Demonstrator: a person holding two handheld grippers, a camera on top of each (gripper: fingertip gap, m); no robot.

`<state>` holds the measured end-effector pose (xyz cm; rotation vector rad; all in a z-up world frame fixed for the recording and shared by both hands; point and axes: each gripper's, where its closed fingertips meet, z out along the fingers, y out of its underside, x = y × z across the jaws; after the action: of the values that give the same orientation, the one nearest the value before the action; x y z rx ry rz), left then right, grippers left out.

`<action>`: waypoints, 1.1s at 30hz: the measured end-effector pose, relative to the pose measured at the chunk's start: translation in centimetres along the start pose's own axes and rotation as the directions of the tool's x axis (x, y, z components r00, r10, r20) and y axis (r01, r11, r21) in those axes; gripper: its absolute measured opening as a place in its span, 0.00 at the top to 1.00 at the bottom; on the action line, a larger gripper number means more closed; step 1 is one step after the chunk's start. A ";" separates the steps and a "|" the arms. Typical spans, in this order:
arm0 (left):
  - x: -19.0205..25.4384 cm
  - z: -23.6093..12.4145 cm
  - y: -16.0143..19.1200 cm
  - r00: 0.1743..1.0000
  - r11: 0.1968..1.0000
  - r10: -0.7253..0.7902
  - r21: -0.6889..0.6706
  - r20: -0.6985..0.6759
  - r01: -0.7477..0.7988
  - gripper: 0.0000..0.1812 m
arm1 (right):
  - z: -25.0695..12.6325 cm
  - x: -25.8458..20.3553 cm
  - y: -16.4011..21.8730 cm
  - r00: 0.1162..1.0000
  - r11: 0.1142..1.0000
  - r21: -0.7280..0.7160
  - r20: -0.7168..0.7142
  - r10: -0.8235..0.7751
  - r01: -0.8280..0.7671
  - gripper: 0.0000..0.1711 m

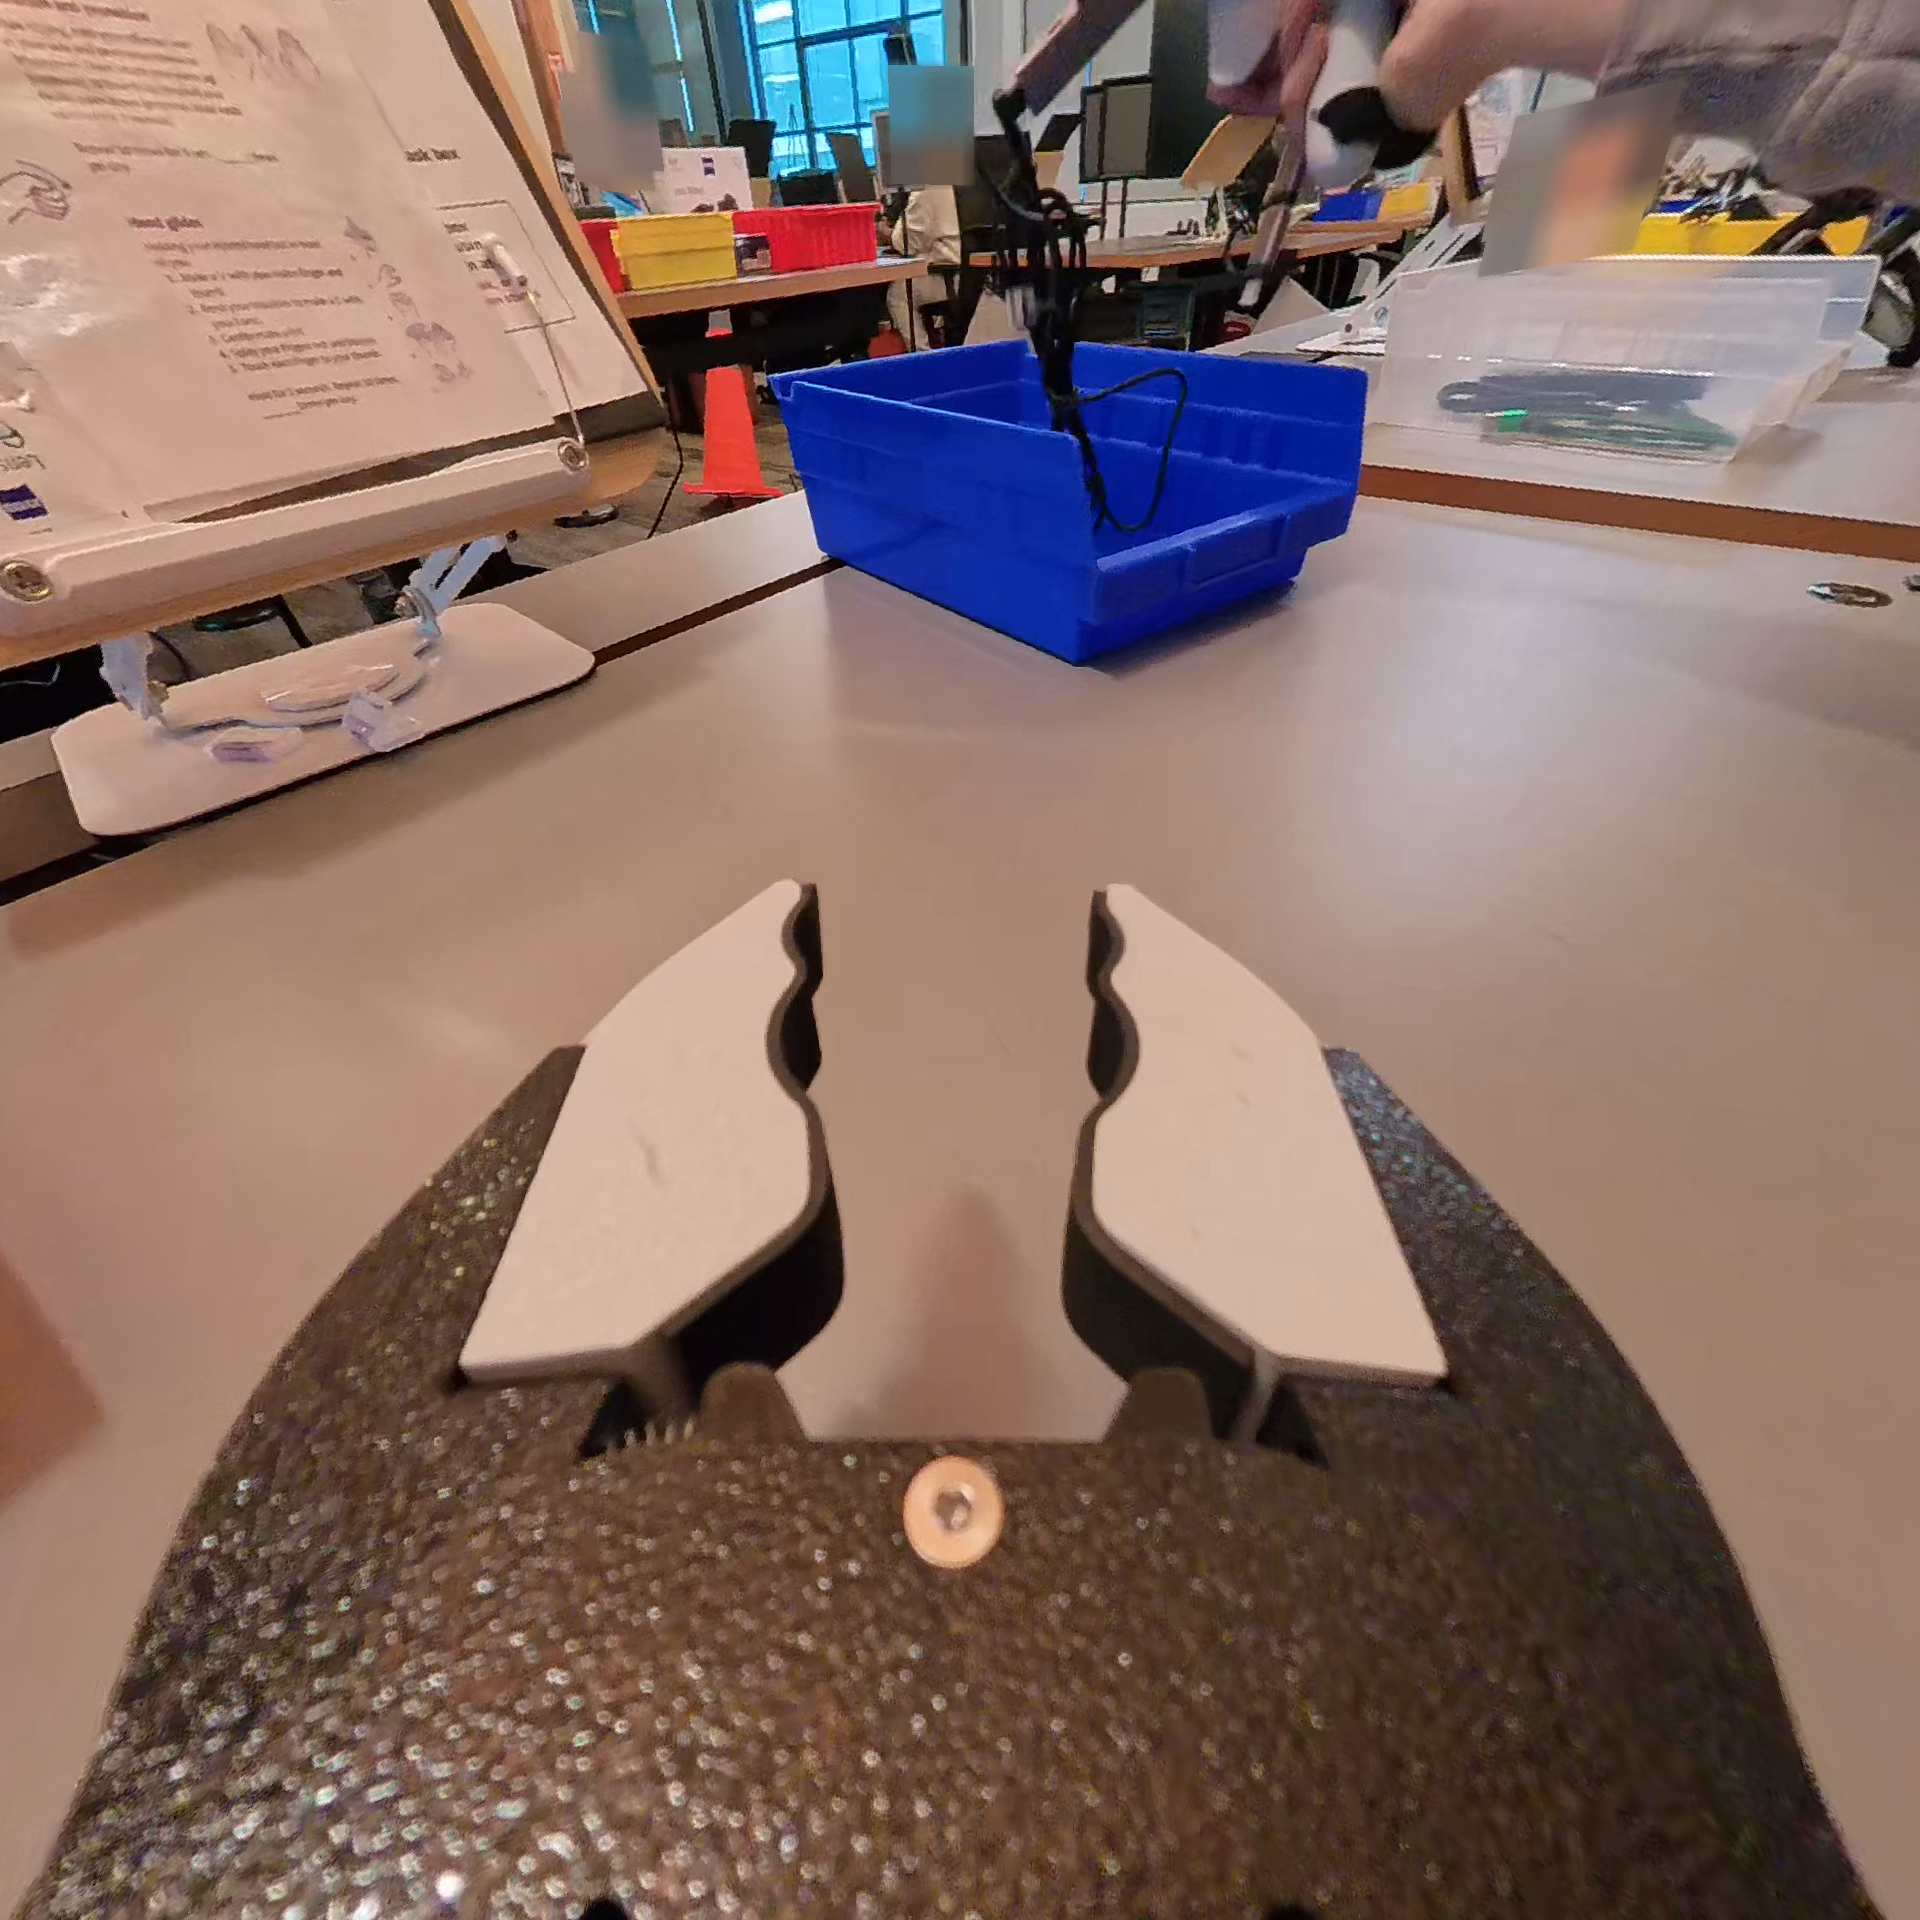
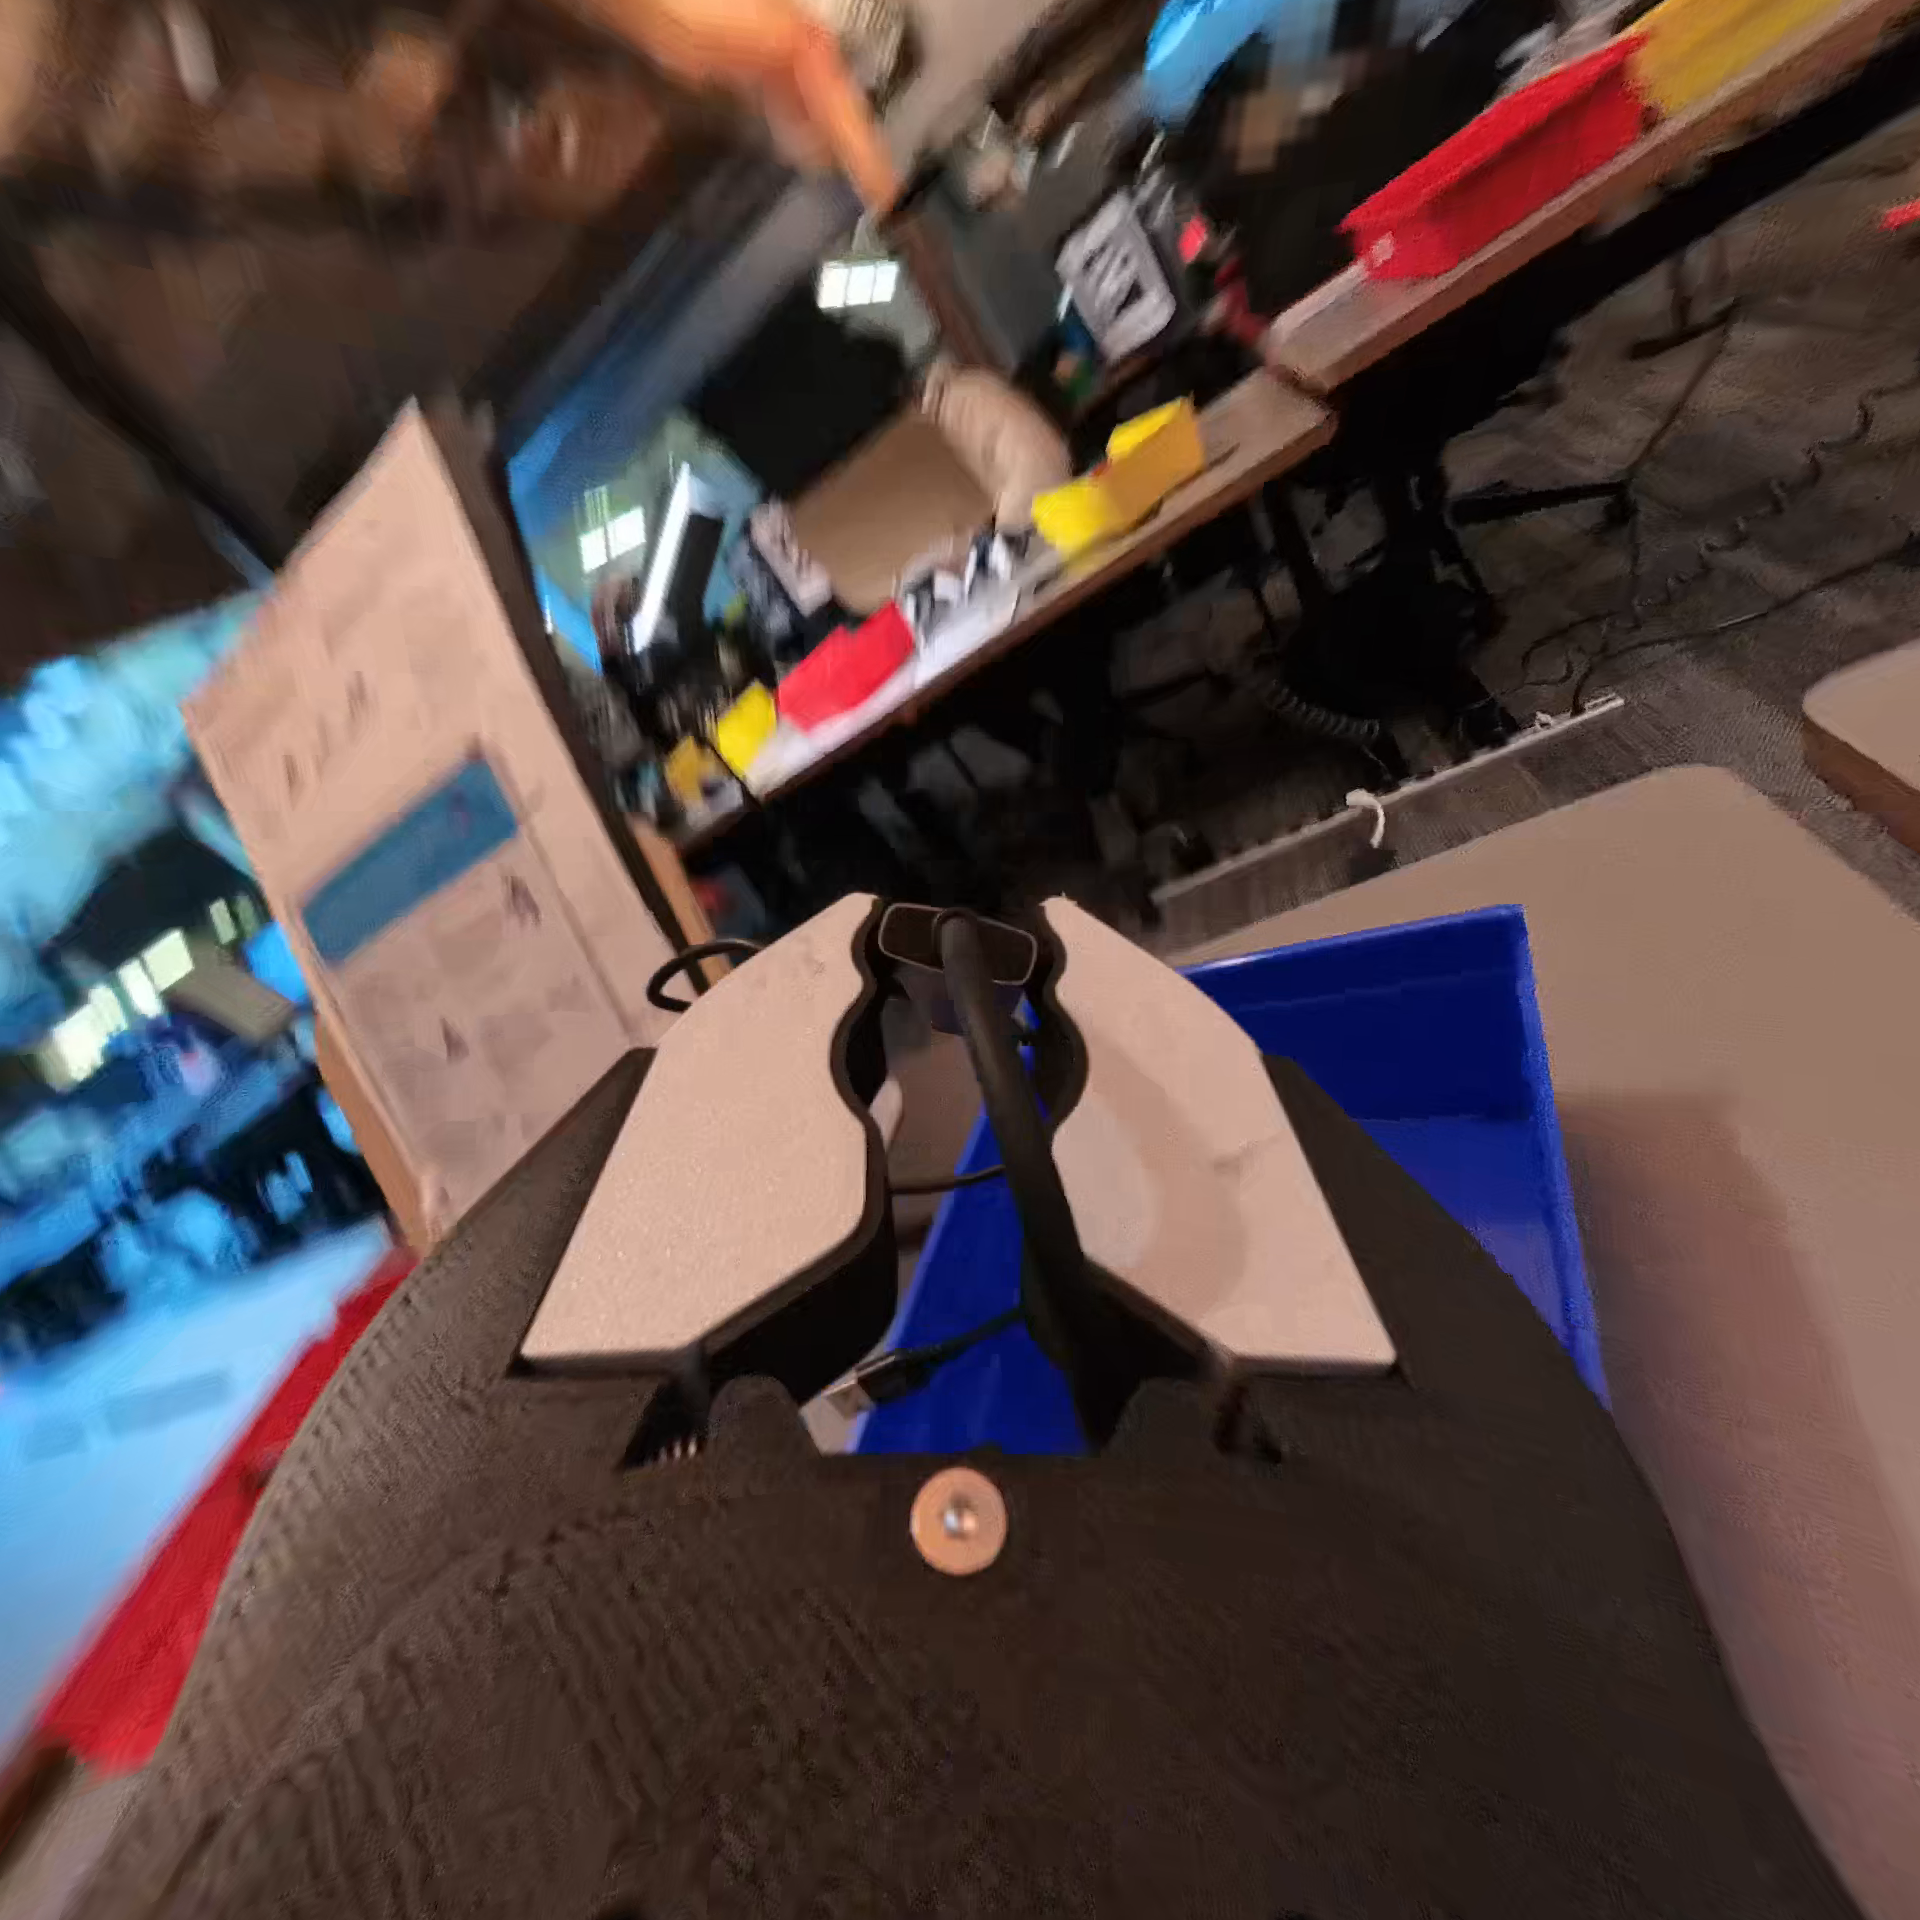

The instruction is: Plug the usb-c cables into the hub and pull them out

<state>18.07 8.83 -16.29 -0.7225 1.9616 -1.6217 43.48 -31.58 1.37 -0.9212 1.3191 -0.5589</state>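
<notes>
My right gripper is shut on the end of a dark grey hub, held up in the air over a blue bin. The hub's black cable runs back between my fingers, and a loose USB plug dangles below. In the left wrist view a black cable bundle hangs from above into the blue bin, under a person's hand. My left gripper is open and empty, low over the grey table, well short of the bin.
A tilted document stand with printed sheets and its white base stand at the left. A clear plastic box holding cables sits on the neighbouring table at the right. An orange cone stands on the floor beyond. Tip to tip, the grippers are about 50 cm apart.
</notes>
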 end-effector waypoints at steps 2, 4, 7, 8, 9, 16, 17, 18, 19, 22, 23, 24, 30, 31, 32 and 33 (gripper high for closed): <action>0.3 0.0 0.0 1.000 1.000 0.007 -0.002 -0.017 -0.007 0.73 | -0.5 1.7 0.0 0.993 0.986 0.121 -0.017 0.118 -0.115 0.85; 0.4 0.0 0.0 1.000 1.000 0.009 0.001 -0.020 -0.009 0.73 | -0.9 2.9 0.0 0.995 0.971 0.226 -0.040 0.094 -0.083 0.85; 0.5 -0.2 -0.2 1.000 1.000 0.007 0.015 -0.027 -0.007 0.73 | -0.9 3.1 2.1 0.997 0.967 0.249 -0.076 -0.029 0.047 0.85; 0.5 -0.2 -0.2 1.000 1.000 0.002 0.018 -0.027 -0.001 0.73 | -0.6 2.5 3.3 0.985 0.964 0.208 -0.075 -0.154 0.166 0.85; 0.6 -0.3 -0.2 1.000 1.000 -0.003 0.021 -0.030 0.003 0.73 | -0.3 2.1 4.7 0.948 0.939 0.145 -0.105 -0.300 0.313 0.85; 1.0 -0.2 -0.3 0.999 1.000 -0.003 0.022 -0.045 0.004 0.73 | 0.5 1.3 14.4 0.538 0.527 -0.282 -0.043 -0.842 0.802 0.89; 1.0 -0.2 -0.3 0.999 1.000 -0.001 0.025 -0.048 0.003 0.73 | 0.3 1.5 15.9 0.511 0.492 -0.312 -0.024 -0.859 0.813 0.88; 1.0 -0.2 -0.4 0.999 1.000 -0.001 0.029 -0.048 0.002 0.74 | 0.1 1.7 17.1 0.489 0.462 -0.341 -0.009 -0.872 0.819 0.88; 1.0 -0.3 -0.4 0.999 0.999 -0.003 0.032 -0.047 0.005 0.74 | -0.1 2.0 18.2 0.484 0.447 -0.371 0.006 -0.875 0.814 0.88; 1.0 -0.3 -0.5 0.999 0.999 -0.015 0.040 -0.050 0.017 0.74 | -0.6 3.3 21.4 0.571 0.465 -0.497 0.075 -0.818 0.732 0.84; 1.0 -0.3 -0.5 0.998 0.999 -0.018 0.041 -0.053 0.020 0.74 | -0.8 3.6 21.8 0.606 0.486 -0.522 0.077 -0.792 0.701 0.82; 1.1 -0.3 -0.5 0.998 0.999 -0.020 0.041 -0.056 0.022 0.74 | -1.0 3.6 21.8 0.652 0.524 -0.529 0.073 -0.755 0.667 0.81; 2.2 -0.4 -0.4 0.997 0.999 0.015 0.035 -0.080 -0.012 0.73 | -4.4 -1.0 18.2 0.818 0.740 -0.363 0.133 -0.560 0.566 0.48; 2.1 -0.4 -0.3 0.997 1.000 0.018 0.027 -0.076 -0.016 0.72 | -5.6 -1.6 17.8 0.821 0.751 -0.344 0.140 -0.553 0.564 0.44; 2.1 -0.5 -0.3 0.997 1.000 0.015 0.017 -0.073 -0.013 0.71 | -7.0 -2.1 17.4 0.828 0.765 -0.326 0.125 -0.547 0.555 0.42; 1.8 -0.6 -0.5 0.998 1.000 0.011 0.007 -0.062 -0.010 0.71 | -8.5 -2.7 17.0 0.834 0.788 -0.282 0.108 -0.541 0.547 0.41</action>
<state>16.34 8.00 -15.79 -0.6659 1.9988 -1.6624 32.21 -22.18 -11.03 -1.5878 1.1249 -0.7987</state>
